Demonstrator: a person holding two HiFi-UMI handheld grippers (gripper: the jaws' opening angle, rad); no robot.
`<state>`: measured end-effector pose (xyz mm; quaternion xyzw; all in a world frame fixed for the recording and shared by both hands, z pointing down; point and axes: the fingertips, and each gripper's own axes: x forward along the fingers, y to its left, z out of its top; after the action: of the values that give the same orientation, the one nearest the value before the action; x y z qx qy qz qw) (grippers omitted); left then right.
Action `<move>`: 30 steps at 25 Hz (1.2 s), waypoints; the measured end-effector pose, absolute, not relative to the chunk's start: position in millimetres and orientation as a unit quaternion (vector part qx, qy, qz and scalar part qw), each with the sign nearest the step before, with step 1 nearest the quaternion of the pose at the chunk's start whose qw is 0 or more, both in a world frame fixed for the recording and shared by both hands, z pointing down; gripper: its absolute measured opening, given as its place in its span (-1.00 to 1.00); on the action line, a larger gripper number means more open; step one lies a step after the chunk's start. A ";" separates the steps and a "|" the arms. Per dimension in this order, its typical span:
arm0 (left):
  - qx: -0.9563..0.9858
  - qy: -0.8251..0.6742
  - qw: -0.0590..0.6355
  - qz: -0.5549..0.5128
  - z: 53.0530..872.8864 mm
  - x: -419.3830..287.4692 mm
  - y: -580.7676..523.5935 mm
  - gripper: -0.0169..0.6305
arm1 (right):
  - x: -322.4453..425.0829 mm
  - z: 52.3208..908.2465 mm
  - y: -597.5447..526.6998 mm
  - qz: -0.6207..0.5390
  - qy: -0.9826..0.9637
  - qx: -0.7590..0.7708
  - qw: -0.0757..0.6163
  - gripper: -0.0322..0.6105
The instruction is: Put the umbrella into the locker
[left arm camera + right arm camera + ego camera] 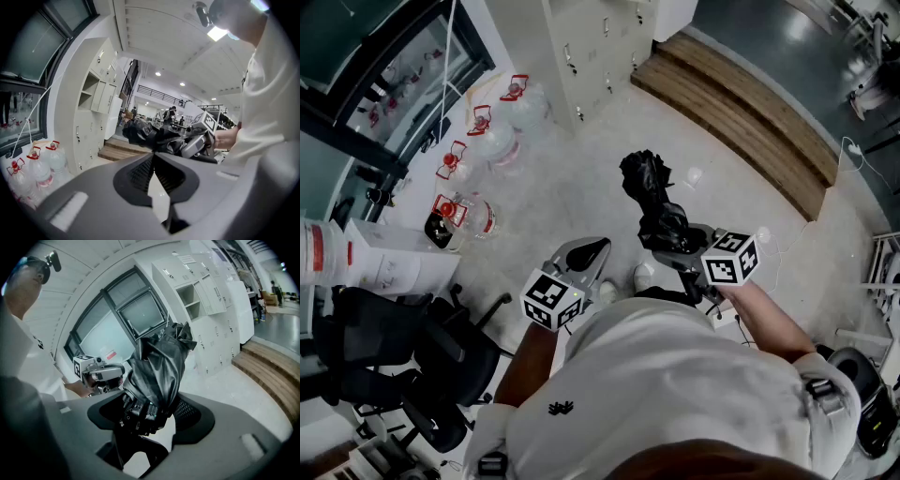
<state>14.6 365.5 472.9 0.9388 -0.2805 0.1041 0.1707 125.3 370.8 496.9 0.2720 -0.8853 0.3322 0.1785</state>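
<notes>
Umbrella (pixel 652 202), black and folded, is hanging in the air in front of me, well above the floor, and my right claw (pixel 680 244) is gripping it near one end. The jaws are standing wide, yet they are pressing on the thick bundle, right where the rib tips are bunching together. My left claw (pixel 584 255) is carrying nothing. Its jaws are resting together, and it is hovering beside the right one, apart from the umbrella.

I am judging that I am in the carrying step, bringing the umbrella toward the lockers (pixel 591 47) ahead. To do it well I am planning on keeping the squeeze steady, since the slick loose fabric could be slipping between the pads. I am aiming for one of the open compartments (pixel 187 298) high in the bank, as the other doors are looking shut. The free end should be going in first, along the depth of the compartment, so the bundle is not catching on the frame. If the far end is sagging, the left claw could be steadying it.

As for the long axis, it is running from my right claw forward and away from me, toward the lockers, with the crumpled fabric end leading. In the right gripper view it is rising out of the jaws and leaning a little to the right. I cannot tell where the handle is.
</notes>
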 end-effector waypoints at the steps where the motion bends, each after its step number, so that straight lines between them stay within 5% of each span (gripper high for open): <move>1: 0.939 -0.281 0.171 0.105 472.3 21.1 364.3 -0.77 | 131.4 497.3 369.3 0.333 -0.885 0.271 0.179 0.04; 18: 0.928 -0.315 0.163 0.110 463.0 88.7 305.9 -0.77 | 193.6 510.7 309.1 0.316 -0.894 0.237 0.211 0.04; 30: 0.928 -0.318 0.168 0.100 475.4 50.0 169.9 -0.77 | 167.4 510.4 163.9 0.307 -0.893 0.254 0.211 0.04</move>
<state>50.0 169.9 475.4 0.9278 -0.3179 0.0996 0.1682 167.4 163.9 510.4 0.2543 -0.8927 0.3068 0.2105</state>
